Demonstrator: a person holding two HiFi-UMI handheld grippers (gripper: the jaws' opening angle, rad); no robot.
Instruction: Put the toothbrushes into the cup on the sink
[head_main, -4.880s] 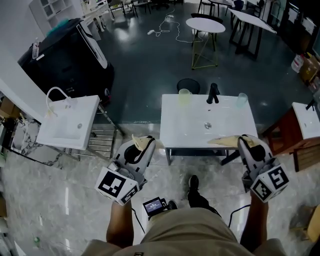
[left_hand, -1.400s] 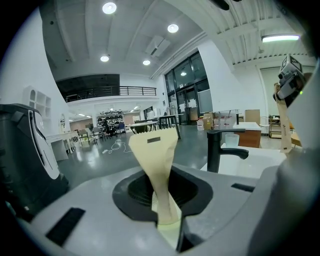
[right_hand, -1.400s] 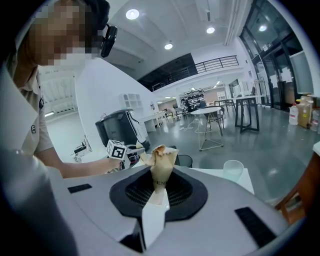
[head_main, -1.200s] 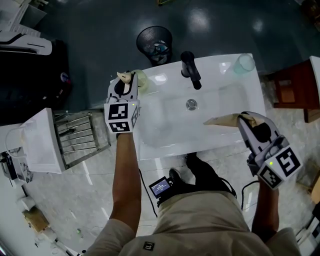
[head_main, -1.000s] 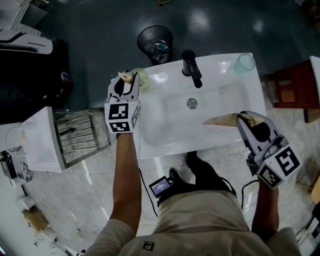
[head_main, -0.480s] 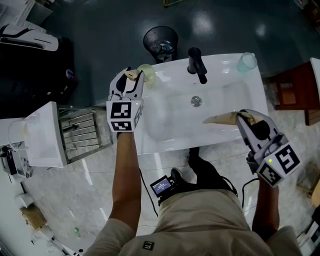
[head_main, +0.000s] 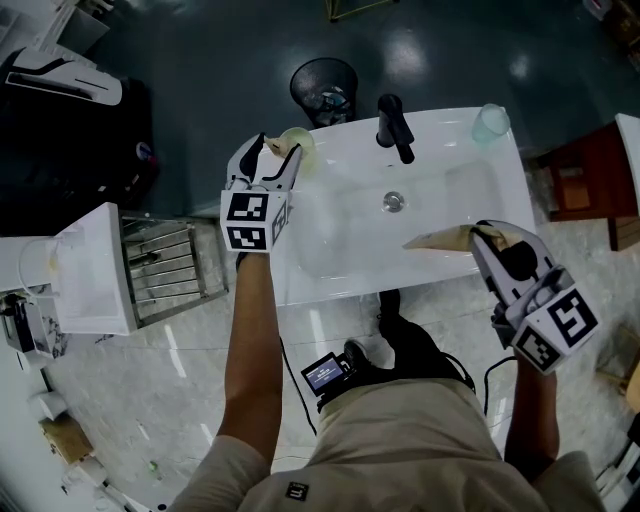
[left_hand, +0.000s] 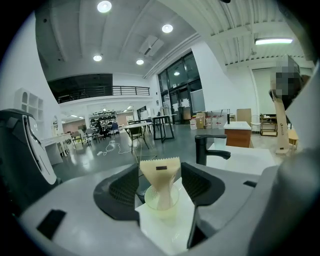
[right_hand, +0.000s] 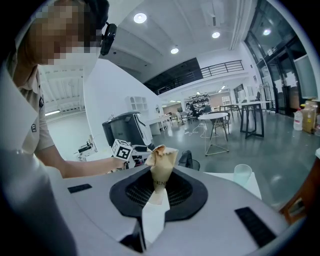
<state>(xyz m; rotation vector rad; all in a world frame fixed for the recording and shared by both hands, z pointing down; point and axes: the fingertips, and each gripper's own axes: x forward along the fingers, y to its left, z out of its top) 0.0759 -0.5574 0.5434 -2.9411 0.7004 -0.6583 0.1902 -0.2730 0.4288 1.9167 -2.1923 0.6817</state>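
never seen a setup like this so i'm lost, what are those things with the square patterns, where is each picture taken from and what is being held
There is no robot here. A person holds a two-jaw tool in each hand, and the patterned cubes are part of those tools.

The top-down picture comes from a camera on the person's head. The other two come from cameras riding on each tool, looking along its jaws.

Below is a white sink with a black tap, a yellowish cup and a clear cup.

The left gripper is at the yellowish cup. Its jaws are opening around a paper-wrapped toothbrush that stands in the cup. The right gripper is clamped on a second wrapped toothbrush above the sink.
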